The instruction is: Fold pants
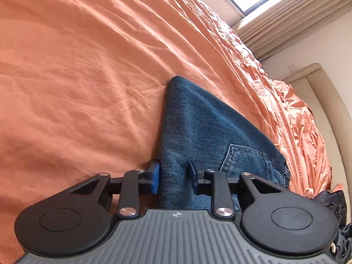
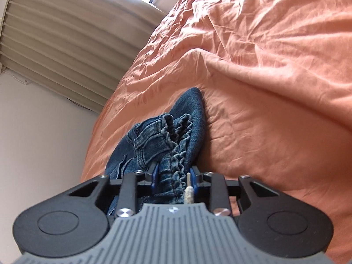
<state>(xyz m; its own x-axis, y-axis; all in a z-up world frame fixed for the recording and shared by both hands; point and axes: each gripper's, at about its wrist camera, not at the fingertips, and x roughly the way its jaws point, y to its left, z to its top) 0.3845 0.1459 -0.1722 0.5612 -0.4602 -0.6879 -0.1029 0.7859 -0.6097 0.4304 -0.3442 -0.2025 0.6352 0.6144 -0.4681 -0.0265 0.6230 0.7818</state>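
A pair of blue denim pants point(image 1: 204, 127) is seen lying on a rumpled orange bedsheet point(image 1: 88, 66). In the left wrist view the fabric is folded into a tapering shape that narrows to a rounded tip away from the camera, and a stitched back pocket is shown on its right side. In the right wrist view the gathered, ruffled waistband point(image 2: 176, 136) is seen bunched up, with a seam and a belt loop beside it, and a pale cord end is visible near the right finger.

The left gripper point(image 1: 173, 176) is closed on a thick fold of the denim: the cloth fills the gap, with the blue pad against its left edge and the other finger pressed into its surface. The right gripper point(image 2: 173, 176) is pinched on the bunched waistband, which runs between both blue pads and back toward the camera.

Pleated cream curtains point(image 2: 55, 44) and a pale wall are seen beyond the bed.
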